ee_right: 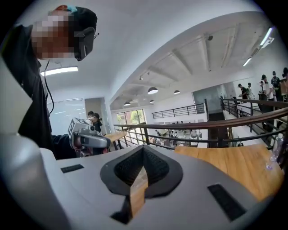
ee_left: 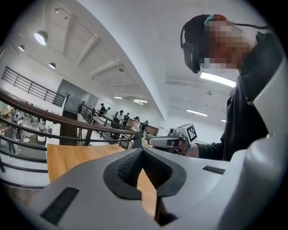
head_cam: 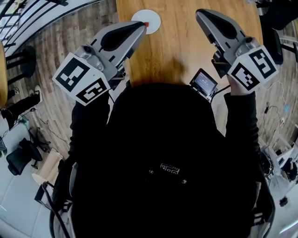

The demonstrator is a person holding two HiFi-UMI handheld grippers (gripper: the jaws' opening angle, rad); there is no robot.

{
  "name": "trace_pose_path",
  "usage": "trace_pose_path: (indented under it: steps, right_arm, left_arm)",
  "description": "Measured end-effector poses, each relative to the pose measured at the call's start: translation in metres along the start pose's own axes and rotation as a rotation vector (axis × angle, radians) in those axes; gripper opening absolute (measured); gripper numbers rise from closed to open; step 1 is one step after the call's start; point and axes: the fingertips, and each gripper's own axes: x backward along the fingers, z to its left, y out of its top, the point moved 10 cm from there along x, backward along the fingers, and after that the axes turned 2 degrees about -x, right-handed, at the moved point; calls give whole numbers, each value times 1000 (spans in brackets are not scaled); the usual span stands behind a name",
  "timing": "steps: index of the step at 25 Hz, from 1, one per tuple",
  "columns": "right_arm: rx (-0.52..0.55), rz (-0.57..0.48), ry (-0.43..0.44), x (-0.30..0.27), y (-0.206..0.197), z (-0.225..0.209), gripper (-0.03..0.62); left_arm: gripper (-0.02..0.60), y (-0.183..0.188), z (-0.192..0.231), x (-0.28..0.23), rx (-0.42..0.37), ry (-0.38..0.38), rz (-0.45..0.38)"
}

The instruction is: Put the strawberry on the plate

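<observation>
A white plate [head_cam: 151,18] lies on the wooden table [head_cam: 186,42] at the far end in the head view. A small red thing [head_cam: 146,24], which looks like the strawberry, shows at the plate's near rim. Whether it rests on the plate I cannot tell. My left gripper [head_cam: 141,27] is held up in the air, its tip overlapping the plate's near edge in this view. Its jaws are shut with nothing between them [ee_left: 142,152]. My right gripper [head_cam: 199,13] is raised on the right, also shut and holding nothing [ee_right: 144,149]. Each gripper view shows the other gripper across from it.
A small device with a lit screen [head_cam: 205,82] sits at the table's near edge by the person's chest. Dark chairs [head_cam: 21,153] stand on the plank floor at the left. A railing [ee_right: 202,126] runs behind the table, and a clear glass [ee_right: 273,155] stands at its far right.
</observation>
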Motion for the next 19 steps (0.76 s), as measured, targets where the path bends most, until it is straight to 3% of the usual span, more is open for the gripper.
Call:
trace_pose_path:
  steps: [19]
  right_arm:
    - [14,-13,-28,2,1,5,18]
  left_arm:
    - [-2,1,-2,-4,-1,-9,16]
